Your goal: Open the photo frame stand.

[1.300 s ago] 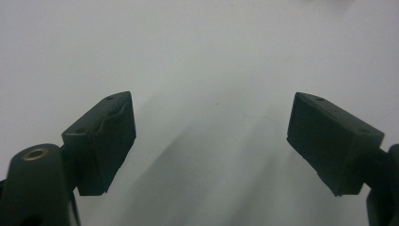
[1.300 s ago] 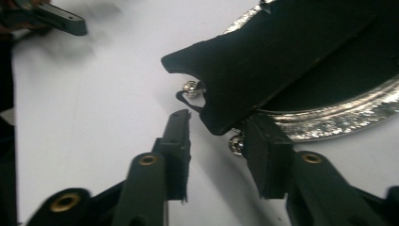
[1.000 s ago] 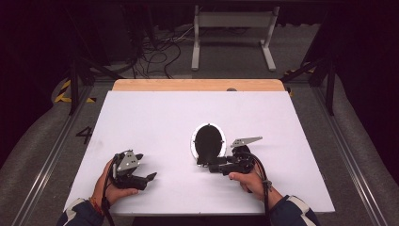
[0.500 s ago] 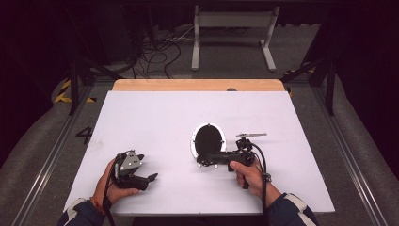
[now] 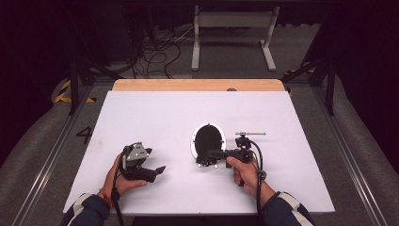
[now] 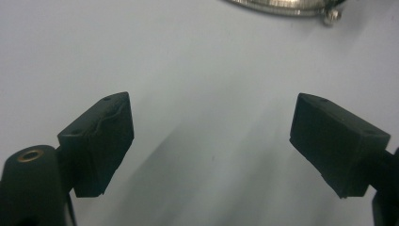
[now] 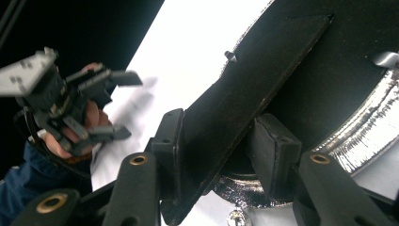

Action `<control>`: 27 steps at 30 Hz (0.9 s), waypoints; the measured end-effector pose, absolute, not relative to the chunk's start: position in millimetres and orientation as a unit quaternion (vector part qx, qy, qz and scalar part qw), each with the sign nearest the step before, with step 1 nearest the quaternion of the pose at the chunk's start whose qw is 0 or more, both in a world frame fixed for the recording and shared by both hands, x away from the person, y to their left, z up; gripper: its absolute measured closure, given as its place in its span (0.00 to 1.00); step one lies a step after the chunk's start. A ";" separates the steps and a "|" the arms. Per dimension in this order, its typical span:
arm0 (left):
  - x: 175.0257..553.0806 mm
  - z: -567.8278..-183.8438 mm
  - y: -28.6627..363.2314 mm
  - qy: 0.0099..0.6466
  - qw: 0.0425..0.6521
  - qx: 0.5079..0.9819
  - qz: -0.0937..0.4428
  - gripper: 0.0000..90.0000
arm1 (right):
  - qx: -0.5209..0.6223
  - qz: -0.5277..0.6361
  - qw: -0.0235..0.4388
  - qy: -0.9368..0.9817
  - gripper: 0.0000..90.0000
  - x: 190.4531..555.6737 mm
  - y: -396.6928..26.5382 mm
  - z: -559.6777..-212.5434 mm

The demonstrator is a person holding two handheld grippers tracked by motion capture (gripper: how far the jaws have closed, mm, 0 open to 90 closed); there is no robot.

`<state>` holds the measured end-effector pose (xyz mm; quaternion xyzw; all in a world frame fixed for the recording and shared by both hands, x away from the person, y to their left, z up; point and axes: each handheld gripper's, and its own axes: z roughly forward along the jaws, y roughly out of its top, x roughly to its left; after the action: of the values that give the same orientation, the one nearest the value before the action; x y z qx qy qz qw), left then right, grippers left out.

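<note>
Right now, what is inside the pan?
Only its bare black bottom shows in the pan. The right gripper, jaws just closing on the handle, covers its near edge.

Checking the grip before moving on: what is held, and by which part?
The right hand-held gripper clamps the pan's flat black handle; the left hand-held gripper holds nothing.

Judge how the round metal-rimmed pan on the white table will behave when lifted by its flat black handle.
Probably stiff: the pan has a shiny metal rim. Likely to tilt, since the right gripper, whose jaws have just been closing on the flat black handle, holds it at one edge. The thin handle may twist between the pads.
</note>
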<state>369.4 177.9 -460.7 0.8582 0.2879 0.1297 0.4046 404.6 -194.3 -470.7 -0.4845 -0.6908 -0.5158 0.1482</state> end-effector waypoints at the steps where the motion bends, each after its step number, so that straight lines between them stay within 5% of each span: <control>1: 374.1 -460.1 174.4 0.289 0.409 0.857 0.123 0.16 | -0.482 -0.516 0.147 -0.692 0.65 404.6 -194.4 -471.0; 13: 439.3 -453.4 136.4 0.317 0.451 0.833 0.049 0.18 | -0.423 -0.525 0.108 -0.730 0.69 403.2 -192.3 -465.6; 27: 453.4 -464.9 96.2 0.292 0.463 0.837 -0.012 0.30 | -0.372 -0.525 0.057 -0.764 0.69 396.5 -188.8 -459.0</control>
<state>453.4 96.2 -464.9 0.8368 0.2916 -0.0120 0.4634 396.5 -188.8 -459.0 -0.3717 -0.7638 -0.5247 0.0569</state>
